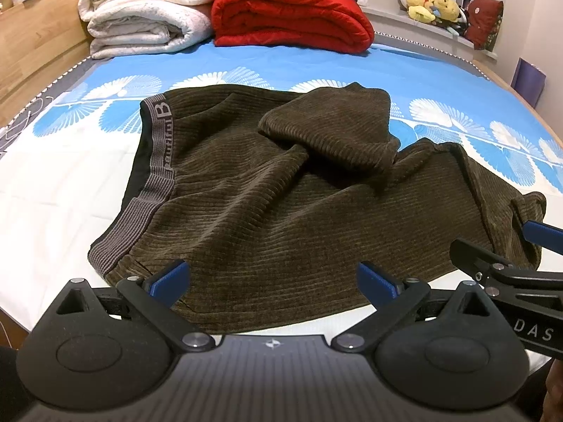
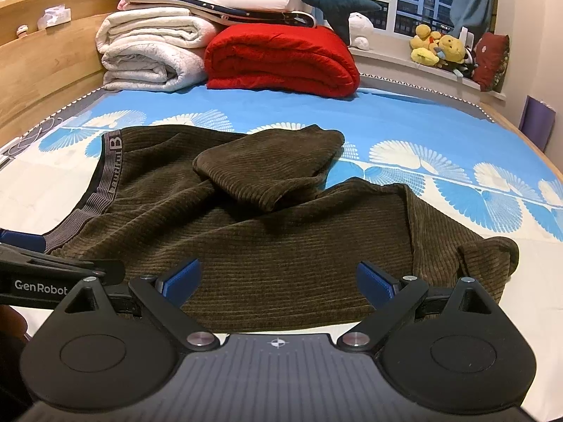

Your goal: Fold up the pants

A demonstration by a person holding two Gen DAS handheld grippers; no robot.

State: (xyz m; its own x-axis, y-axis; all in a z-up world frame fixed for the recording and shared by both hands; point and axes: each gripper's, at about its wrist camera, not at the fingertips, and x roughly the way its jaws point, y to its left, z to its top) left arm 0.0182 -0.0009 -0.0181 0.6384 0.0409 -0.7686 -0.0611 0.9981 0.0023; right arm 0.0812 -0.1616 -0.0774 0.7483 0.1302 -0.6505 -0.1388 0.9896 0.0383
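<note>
Brown pants (image 1: 281,204) are spread on the bed (image 1: 352,66), waistband (image 1: 155,179) at their left end, one leg folded back over the middle. Left gripper (image 1: 272,281) and right gripper (image 2: 278,281) are held wide open, empty, at the pants' near edge.

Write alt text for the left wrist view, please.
Brown corduroy pants lie rumpled on a blue and white bed sheet, one leg folded back. The open left gripper hovers at their near edge; folded white and red blankets sit behind.
</note>
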